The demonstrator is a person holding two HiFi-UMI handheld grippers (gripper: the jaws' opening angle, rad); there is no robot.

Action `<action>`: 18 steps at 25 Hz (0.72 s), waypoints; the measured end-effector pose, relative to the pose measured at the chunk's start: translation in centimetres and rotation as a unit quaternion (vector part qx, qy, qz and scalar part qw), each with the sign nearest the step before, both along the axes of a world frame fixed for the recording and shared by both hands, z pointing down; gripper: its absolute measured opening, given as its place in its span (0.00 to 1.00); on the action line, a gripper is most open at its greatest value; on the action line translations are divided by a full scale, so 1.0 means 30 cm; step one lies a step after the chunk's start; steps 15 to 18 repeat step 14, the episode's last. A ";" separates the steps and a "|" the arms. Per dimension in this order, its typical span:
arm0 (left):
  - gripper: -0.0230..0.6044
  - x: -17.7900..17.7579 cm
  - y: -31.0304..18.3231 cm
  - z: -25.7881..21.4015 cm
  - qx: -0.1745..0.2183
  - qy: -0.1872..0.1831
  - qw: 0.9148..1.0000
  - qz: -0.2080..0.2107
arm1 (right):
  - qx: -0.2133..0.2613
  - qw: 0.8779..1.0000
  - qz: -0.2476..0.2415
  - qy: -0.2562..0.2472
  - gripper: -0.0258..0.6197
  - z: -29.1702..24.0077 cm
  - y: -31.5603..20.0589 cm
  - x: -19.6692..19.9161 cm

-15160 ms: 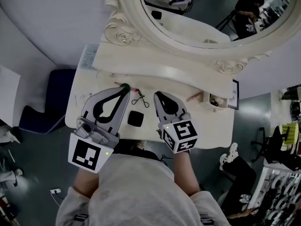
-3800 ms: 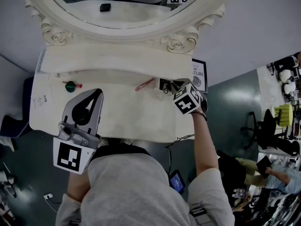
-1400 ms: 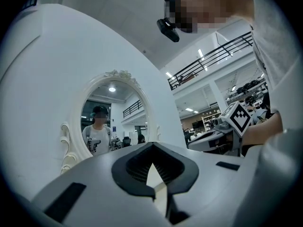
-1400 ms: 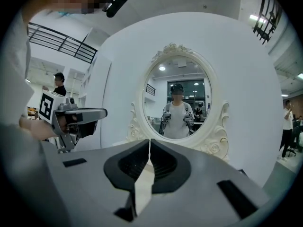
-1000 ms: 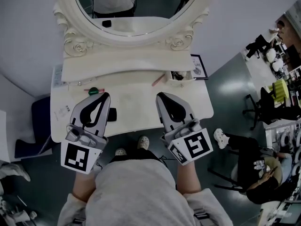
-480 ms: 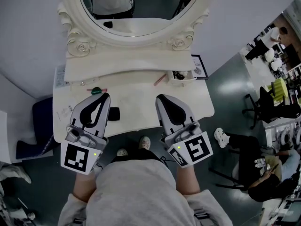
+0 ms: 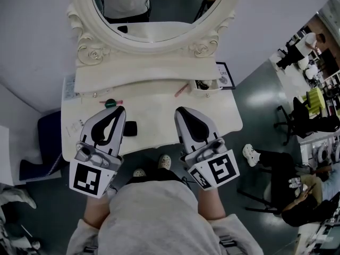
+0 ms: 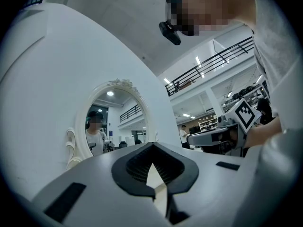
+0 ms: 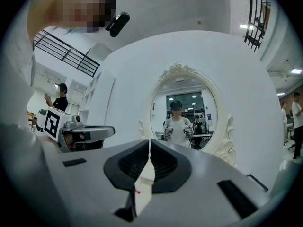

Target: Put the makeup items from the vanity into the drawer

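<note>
The left gripper (image 7: 120, 110) and the right gripper (image 7: 179, 112) are held closed and empty over the cream-white counter (image 7: 154, 116). A small black square compact (image 7: 130, 128) is seen just beside the left gripper. A slim pink pencil (image 7: 181, 90) lies near the small open drawer (image 7: 204, 85).

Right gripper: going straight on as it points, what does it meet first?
Probably the mirror, straight ahead of the shut right gripper. Held lower, it might meet the shelf below first; height is unclear.

Mirror (image 7: 159, 9) top cut off, drawer (image 7: 207, 88) contents indistinct, black item (image 7: 131, 128) partly behind left claw (image 7: 121, 109)
</note>
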State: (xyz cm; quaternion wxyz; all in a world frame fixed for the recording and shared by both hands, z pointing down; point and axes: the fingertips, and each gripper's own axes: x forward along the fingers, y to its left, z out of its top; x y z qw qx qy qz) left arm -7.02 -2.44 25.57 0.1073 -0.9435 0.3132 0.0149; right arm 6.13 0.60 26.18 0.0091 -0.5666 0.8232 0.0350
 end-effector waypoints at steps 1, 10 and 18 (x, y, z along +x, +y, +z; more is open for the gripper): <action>0.05 -0.003 0.001 -0.001 0.000 0.001 1.000 0.000 | 0.002 1.000 0.000 0.000 0.08 -0.003 0.001 -0.004; 0.05 -0.009 0.020 -0.007 -0.002 0.007 1.000 0.003 | 0.007 1.000 -0.004 -0.002 0.08 -0.022 0.013 -0.024; 0.05 -0.018 0.022 -0.006 -0.004 0.011 1.000 0.002 | 0.008 1.000 -0.005 0.000 0.08 -0.024 0.016 -0.036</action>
